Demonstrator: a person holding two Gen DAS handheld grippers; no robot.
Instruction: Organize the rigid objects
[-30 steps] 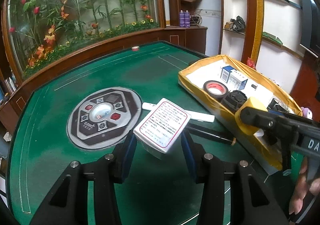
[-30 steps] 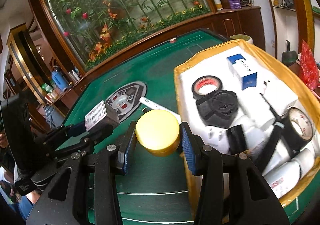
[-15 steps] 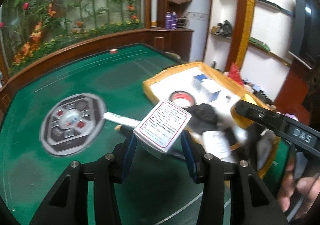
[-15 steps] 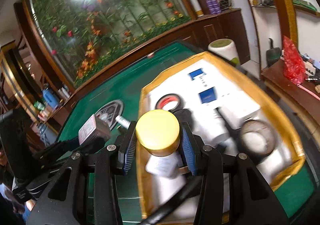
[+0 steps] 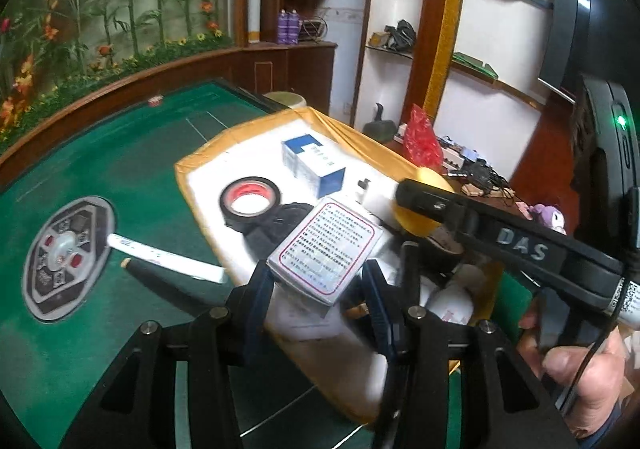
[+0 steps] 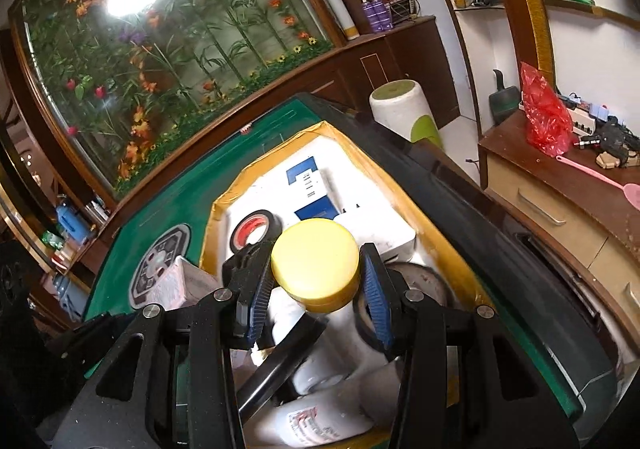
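Position change: both grippers have swung right off the open green felt and now hang over the yellow-rimmed foam tray at the right end of the desk. A second ago the printed card box and the yellow-lidded jar were over bare felt; now both sit above tray contents. Reads as carry phase nearly done, drop-off next.

Left gripper: jaws clamped on the printed card box, no change in gap. Box sits tilted between the pads, printed face up, centred, over the tray's near-left part, just near of the black tape roll and the black moulded piece beside it.

Right gripper: jaws clamped on the yellow-lidded jar, pads on the lid's sides, white body hanging below. It hangs above the tray's near half, over white bottles and a second tape roll partly hidden behind the right pad.

Blue-and-white carton lies at the tray's far side. White tube and a dark pen-like stick beside it are on the felt left of the tray, not yet collected.

Free floor space under either load: cannot tell, clutter and blur.
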